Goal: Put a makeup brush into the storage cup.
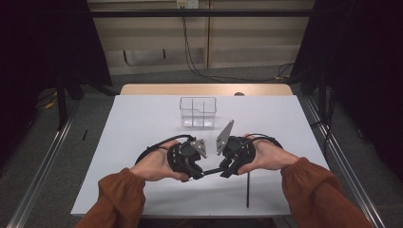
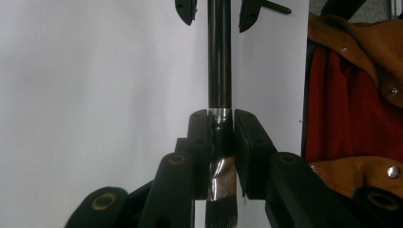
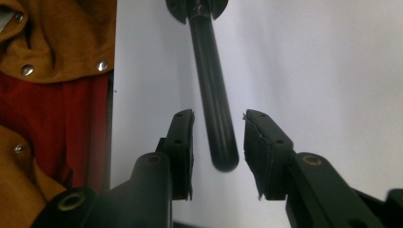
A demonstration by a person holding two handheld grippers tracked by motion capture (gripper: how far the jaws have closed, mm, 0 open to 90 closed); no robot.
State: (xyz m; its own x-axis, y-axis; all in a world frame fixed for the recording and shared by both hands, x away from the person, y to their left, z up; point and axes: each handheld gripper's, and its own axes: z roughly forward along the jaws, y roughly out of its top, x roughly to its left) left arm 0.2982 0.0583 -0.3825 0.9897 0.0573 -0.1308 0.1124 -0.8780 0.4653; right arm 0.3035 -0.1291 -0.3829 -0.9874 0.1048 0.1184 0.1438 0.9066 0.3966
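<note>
A brush with a black handle (image 2: 219, 57) and a silver ferrule (image 2: 221, 178) hangs level between my two grippers, low over the white table (image 1: 142, 123). My left gripper (image 2: 221, 118) is shut on the ferrule, bristles toward its palm. In the high view the left gripper (image 1: 199, 174) and right gripper (image 1: 226, 171) face each other tip to tip. My right gripper (image 3: 218, 118) has the handle's rounded end (image 3: 223, 156) between its jaws. A gap shows on both sides of it, so the pads do not press.
A clear compartment box (image 1: 198, 112) stands behind the grippers at mid table. A thin black rod (image 1: 247, 190) lies near the front edge under the right forearm. The person's rust-coloured sleeves (image 1: 318, 190) come in from the front.
</note>
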